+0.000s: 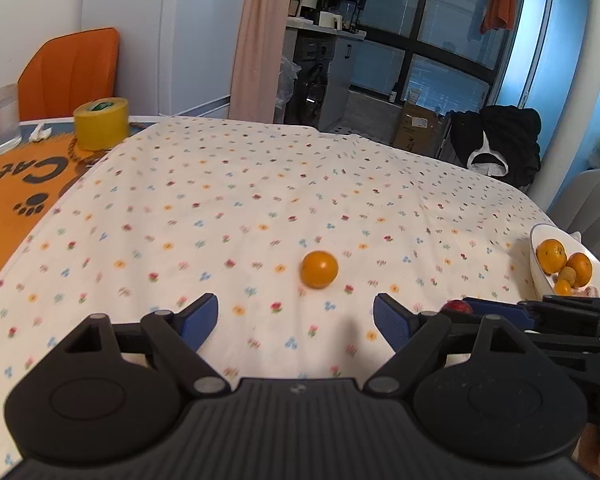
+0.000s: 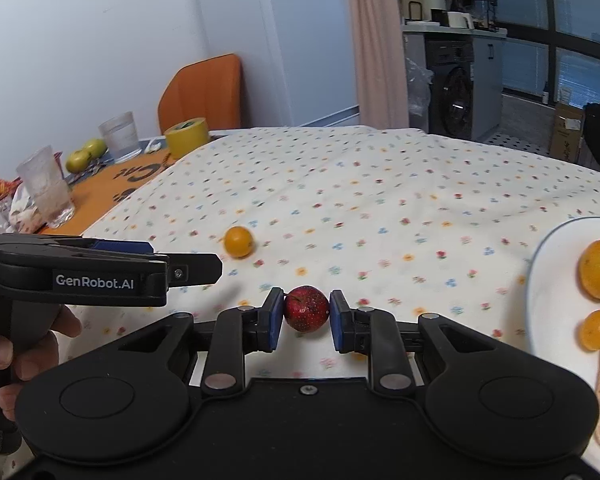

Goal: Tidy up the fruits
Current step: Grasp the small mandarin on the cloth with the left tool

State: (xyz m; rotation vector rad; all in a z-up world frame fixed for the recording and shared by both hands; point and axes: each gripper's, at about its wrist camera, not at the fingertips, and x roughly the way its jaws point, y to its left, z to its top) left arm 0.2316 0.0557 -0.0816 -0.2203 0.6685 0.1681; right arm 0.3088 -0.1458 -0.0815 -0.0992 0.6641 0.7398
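Right gripper (image 2: 306, 314) had its jaws clamped on the small red fruit (image 2: 306, 308), near the white plate (image 2: 548, 280) at right. Left gripper (image 1: 296, 316) gaped wide before the loose orange fruit (image 1: 319, 269) on the surface. Likely next: red fruit onto the plate.

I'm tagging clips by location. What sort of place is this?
Most likely a home dining area beside a laundry nook: a table under a floral tablecloth, an orange chair, a washing machine.
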